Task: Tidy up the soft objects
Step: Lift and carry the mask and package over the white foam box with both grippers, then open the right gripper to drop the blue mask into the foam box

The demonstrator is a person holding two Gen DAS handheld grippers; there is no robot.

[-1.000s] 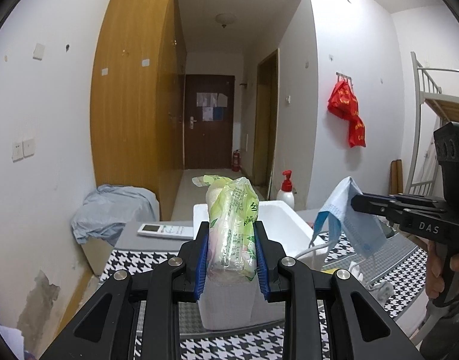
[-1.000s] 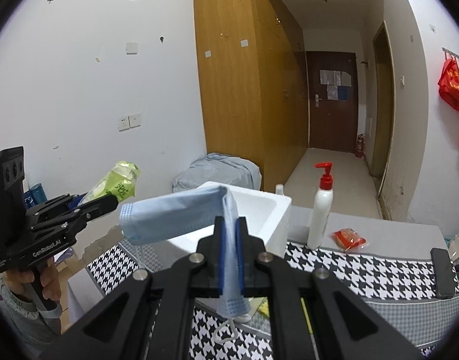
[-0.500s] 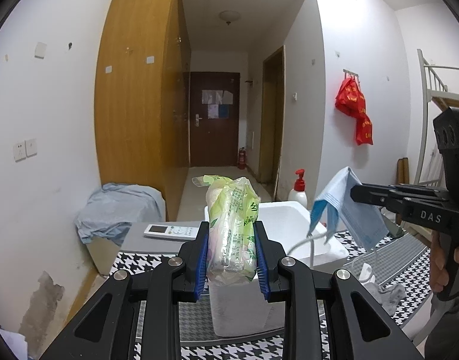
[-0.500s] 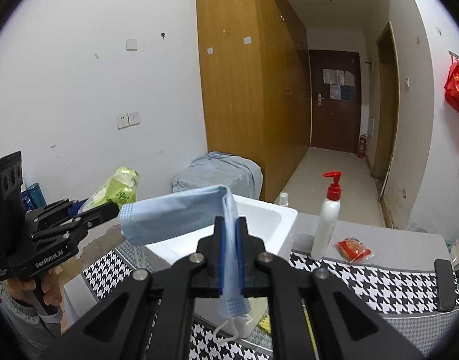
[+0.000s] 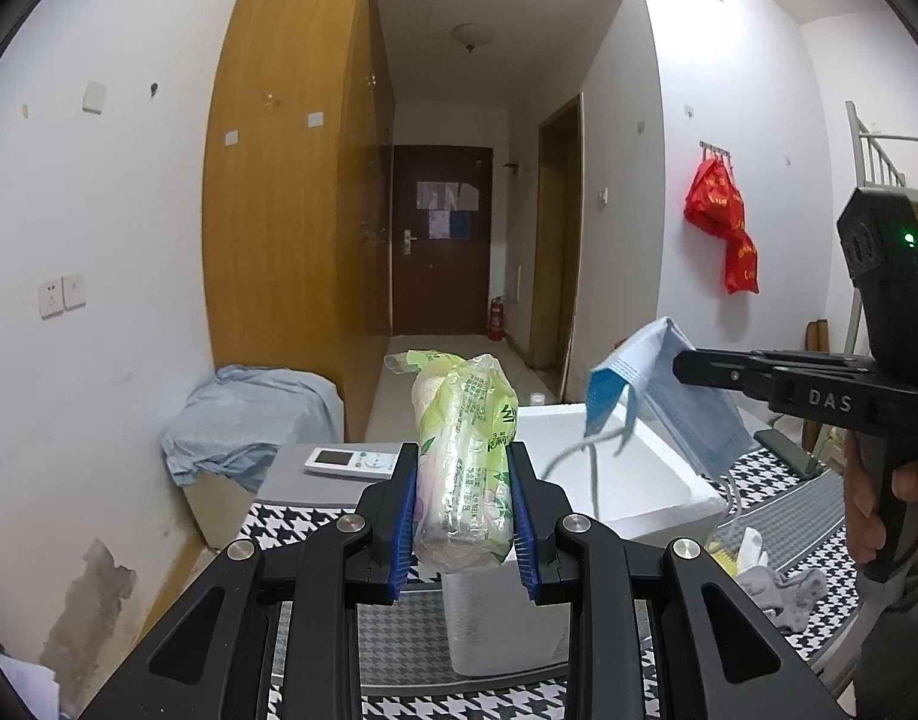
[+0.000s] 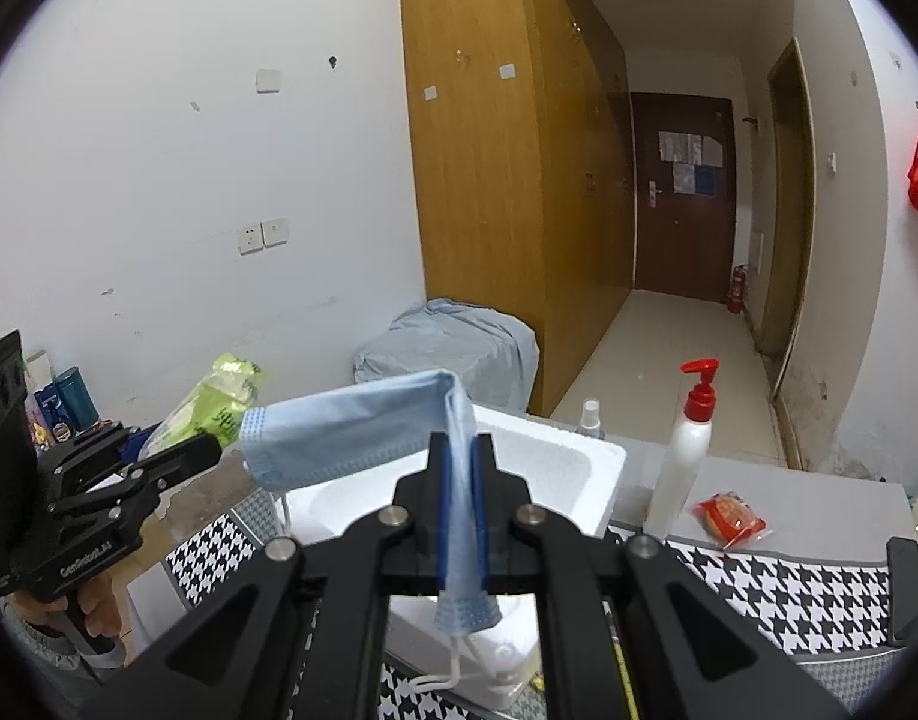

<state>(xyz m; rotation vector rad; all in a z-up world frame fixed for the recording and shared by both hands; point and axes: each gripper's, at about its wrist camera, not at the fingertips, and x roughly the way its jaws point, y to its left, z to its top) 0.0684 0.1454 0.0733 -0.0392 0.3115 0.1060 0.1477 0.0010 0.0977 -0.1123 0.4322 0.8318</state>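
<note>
My left gripper [image 5: 464,498] is shut on a green and white tissue pack [image 5: 464,450], held upright above the near end of a white foam box [image 5: 633,480]. My right gripper [image 6: 459,474] is shut on a blue face mask [image 6: 351,438]; the mask droops to the left and its ear loops dangle over the foam box [image 6: 543,468]. In the left wrist view the right gripper [image 5: 684,363] comes in from the right with the mask [image 5: 657,384] over the box. The right wrist view shows the left gripper [image 6: 210,447] at the left with the tissue pack [image 6: 216,405].
A houndstooth cloth [image 6: 777,588] covers the table. On it are a white pump bottle [image 6: 684,456], a small spray bottle [image 6: 590,417], a red snack packet [image 6: 729,519], a remote control [image 5: 351,461] and grey socks [image 5: 783,591]. A cloth-covered bin [image 5: 249,420] stands by the wall.
The right gripper has carried the mask leftward, further over the foam box. The left gripper with the tissue pack has stayed nearly still.
</note>
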